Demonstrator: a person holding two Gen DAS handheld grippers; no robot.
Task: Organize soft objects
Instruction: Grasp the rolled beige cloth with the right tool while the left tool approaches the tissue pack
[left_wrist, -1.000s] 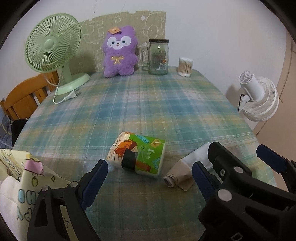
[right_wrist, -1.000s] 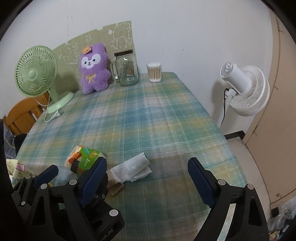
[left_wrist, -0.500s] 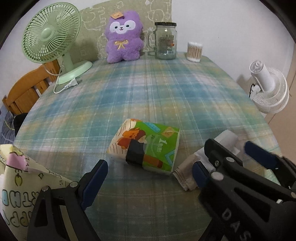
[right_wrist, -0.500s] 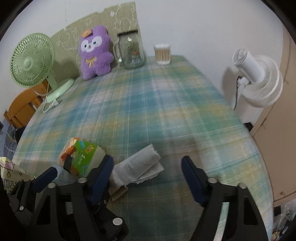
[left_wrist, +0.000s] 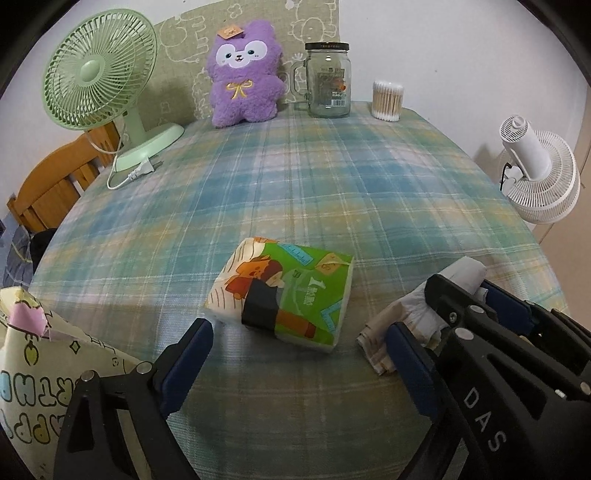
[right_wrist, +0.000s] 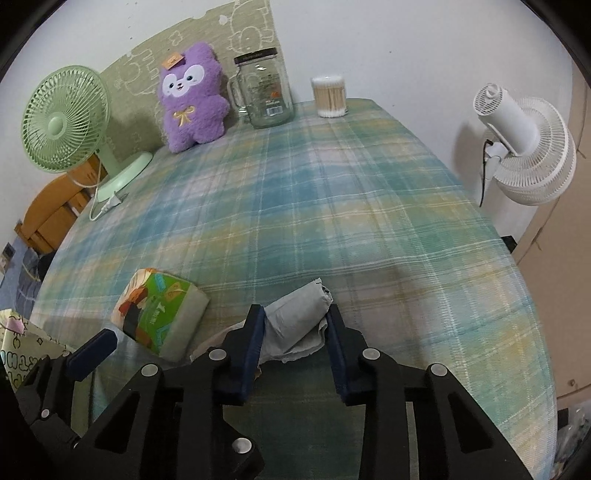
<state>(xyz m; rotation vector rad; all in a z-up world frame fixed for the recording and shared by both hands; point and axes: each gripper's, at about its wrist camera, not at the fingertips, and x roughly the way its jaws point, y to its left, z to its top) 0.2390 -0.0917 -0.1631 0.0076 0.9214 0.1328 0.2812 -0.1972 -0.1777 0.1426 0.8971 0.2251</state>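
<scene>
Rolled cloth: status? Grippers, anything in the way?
Right gripper shut on rolled cloth. Left gripper open, empty. Tissue pack lies close beside the cloth.
</scene>
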